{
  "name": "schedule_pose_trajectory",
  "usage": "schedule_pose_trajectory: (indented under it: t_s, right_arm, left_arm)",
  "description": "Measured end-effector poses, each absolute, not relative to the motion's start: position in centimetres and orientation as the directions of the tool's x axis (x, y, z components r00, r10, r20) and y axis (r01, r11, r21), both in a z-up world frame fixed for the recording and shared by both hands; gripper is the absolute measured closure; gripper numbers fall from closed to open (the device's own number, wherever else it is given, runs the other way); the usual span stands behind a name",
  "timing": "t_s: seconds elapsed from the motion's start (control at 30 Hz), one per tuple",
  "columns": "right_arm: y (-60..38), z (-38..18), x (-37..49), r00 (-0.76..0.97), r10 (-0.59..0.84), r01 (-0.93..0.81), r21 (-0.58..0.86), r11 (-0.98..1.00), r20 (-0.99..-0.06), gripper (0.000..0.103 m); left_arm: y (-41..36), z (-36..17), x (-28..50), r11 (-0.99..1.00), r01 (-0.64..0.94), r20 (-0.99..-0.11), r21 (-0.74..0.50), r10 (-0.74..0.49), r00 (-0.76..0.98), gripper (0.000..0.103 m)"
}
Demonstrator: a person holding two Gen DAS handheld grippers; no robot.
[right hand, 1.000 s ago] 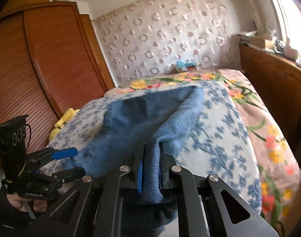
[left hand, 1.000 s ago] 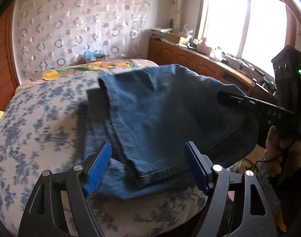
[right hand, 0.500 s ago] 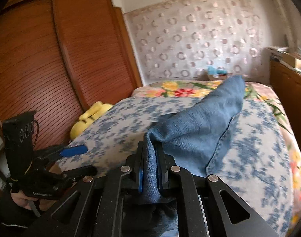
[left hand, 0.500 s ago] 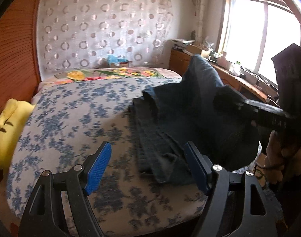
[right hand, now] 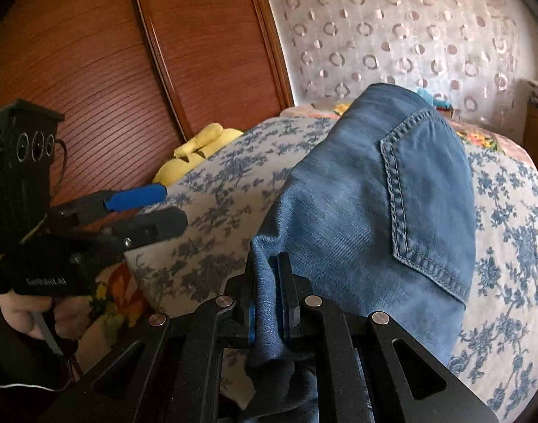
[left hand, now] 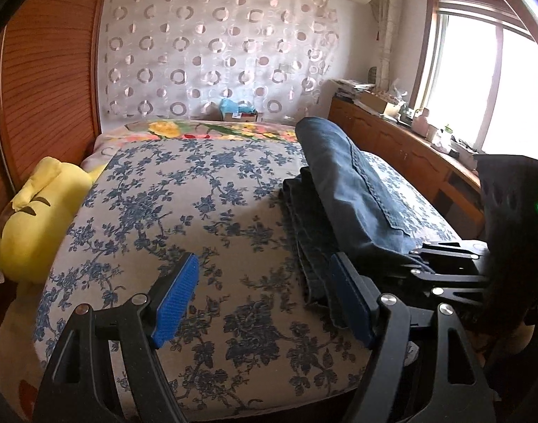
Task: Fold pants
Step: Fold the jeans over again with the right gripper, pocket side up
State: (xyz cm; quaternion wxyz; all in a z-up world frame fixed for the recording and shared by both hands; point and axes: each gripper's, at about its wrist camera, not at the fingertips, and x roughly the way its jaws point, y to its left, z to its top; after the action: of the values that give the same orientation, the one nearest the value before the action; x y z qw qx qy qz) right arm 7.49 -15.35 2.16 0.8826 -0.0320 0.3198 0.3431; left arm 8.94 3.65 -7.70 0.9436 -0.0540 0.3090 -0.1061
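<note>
one pinch: right gripper clenched on the jeans, left gripper released; thin bite could slip, dropping the fold crooked.

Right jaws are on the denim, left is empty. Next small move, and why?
Probably carry the right gripper on across and lay its pinched fold down onto the jeans lying on the bed. The denim is clamped and lifted in a hump, and the left gripper is open over bare bedspread beside the jeans, holding nothing.
</note>
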Motion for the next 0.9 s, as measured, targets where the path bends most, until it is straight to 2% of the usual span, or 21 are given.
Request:
schedule_pose_trajectory:
  t_s: [0.13, 0.3, 0.4, 0.6, 0.9]
  right_arm:
    - [-15.5, 3.2, 7.7, 0.566, 0.582, -0.618, 0.167, 0.768, -0.584, 0.093]
    - [-15.9, 4.4, 6.6, 0.606, 0.558, -0.590, 0.149, 0.793, -0.567, 0.077]
    - [-16.7, 5.7, 5.8, 0.634, 0.565, -0.586, 0.148, 0.797, -0.529, 0.073]
    - [-18.6, 6.7, 5.1, 0.717, 0.507, -0.525, 0.107, 0.844, -0.479, 0.069]
    - [-19.9, 5.1, 5.8, 0.755, 0.400, -0.418, 0.088, 0.904, -0.520, 0.065]
  left_arm:
    - [3.7, -7.7, 8.8, 0.971, 0.171, -0.571, -0.165, -0.235, 0.787, 0.026]
    - [3.2, -7.7, 8.7, 0.971, 0.182, -0.570, -0.154, -0.238, 0.787, 0.026]
    - [2.8, -7.6, 8.6, 0.970, 0.190, -0.570, -0.149, -0.241, 0.786, 0.026]
    - [1.9, -7.5, 8.7, 0.968, 0.206, -0.570, -0.142, -0.250, 0.783, 0.026]
    - [-1.0, -8.0, 10.5, 0.952, 0.269, -0.586, -0.146, -0.302, 0.752, 0.026]
